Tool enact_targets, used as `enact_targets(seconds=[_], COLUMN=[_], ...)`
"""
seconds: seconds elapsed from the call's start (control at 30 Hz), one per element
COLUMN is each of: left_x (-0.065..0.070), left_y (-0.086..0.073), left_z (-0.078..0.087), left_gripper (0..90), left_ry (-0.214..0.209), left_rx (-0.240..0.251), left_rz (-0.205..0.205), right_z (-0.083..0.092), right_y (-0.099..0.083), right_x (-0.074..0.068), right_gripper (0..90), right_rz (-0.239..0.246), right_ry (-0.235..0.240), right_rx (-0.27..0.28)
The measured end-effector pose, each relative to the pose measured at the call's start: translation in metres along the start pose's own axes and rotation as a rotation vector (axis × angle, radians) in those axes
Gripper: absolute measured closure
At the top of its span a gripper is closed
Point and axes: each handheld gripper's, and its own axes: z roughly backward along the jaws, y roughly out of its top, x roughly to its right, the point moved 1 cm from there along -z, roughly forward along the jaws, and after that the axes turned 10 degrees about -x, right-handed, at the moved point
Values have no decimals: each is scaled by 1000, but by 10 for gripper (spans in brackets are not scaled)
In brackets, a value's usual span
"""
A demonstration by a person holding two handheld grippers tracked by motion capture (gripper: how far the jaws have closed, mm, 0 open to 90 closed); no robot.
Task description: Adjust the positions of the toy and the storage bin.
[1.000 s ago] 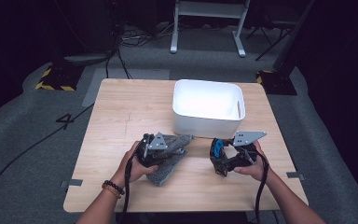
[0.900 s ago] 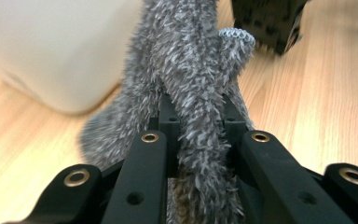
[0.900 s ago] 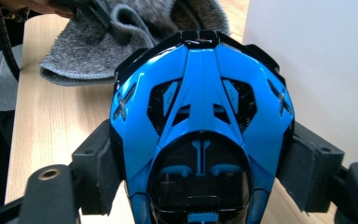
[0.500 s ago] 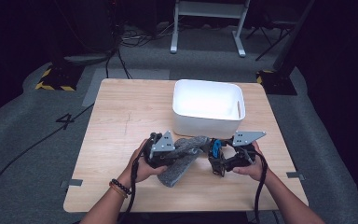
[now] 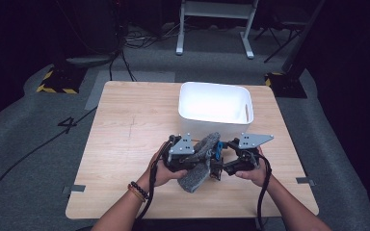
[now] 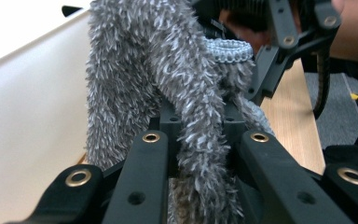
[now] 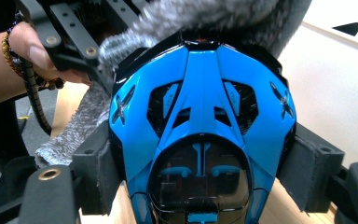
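Observation:
A fuzzy grey cloth point(image 5: 197, 171) hangs from my left gripper point(image 5: 203, 155), which is shut on it; in the left gripper view the cloth point(image 6: 168, 84) is pinched between the two black jaws of that gripper point(image 6: 203, 140). My right gripper point(image 5: 218, 159) is shut on a glossy blue and black mouse-shaped object point(image 7: 200, 121), with a padded fingertip point(image 7: 310, 170) pressing each side of it. The cloth point(image 7: 214, 14) lies over the far end of the blue object point(image 5: 218, 148). The two grippers meet at the table's front middle, just in front of the bin.
A white plastic bin point(image 5: 243, 98) stands on the wooden table point(image 5: 125, 125) right behind the grippers; its wall point(image 6: 28, 116) is close beside the cloth. Dark floor with cables and a stand's legs point(image 5: 214, 29) lies beyond the table.
My left gripper has moved right with the cloth, lifting it off the table and bringing it against the blue object in the right gripper. The right gripper has stayed put.

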Motion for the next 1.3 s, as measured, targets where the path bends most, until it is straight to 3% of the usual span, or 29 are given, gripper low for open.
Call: enact_targets(seconds=[0.4, 0.6, 0.73, 0.83, 0.9, 1.07, 1.17, 1.3], left_x=[10, 22, 27, 23, 17, -1, -4, -2], left_y=[-12, -17, -20, -20, -20, -18, -14, -8], left_z=[-33, -57, -63, -59, -53, -25, -6, 7], left_gripper=[784, 783, 784, 784, 784, 783, 784, 784], left_ry=[-17, -31, -2, 16, 29, 52, 83, 93], left_rx=[-137, -249, -304, -289, -265, -130, -43, 18], left_rz=[-55, -116, -163, -142, -107, -8, 9, 13], right_z=[8, 15, 18, 19, 19, 15, 11, 5], right_y=[2, 2, 3, 3, 2, 0, -2, -4], right_x=[-1, 2, 2, 2, 1, -2, -3, -5], right_gripper=[246, 246, 247, 246, 247, 246, 246, 246], right_rz=[16, 0, -4, -2, -3, -1, 8, 8], right_ry=[-13, -20, -26, -24, -21, -3, -2, 11], right_rx=[44, 73, 91, 93, 89, 75, 54, 36])
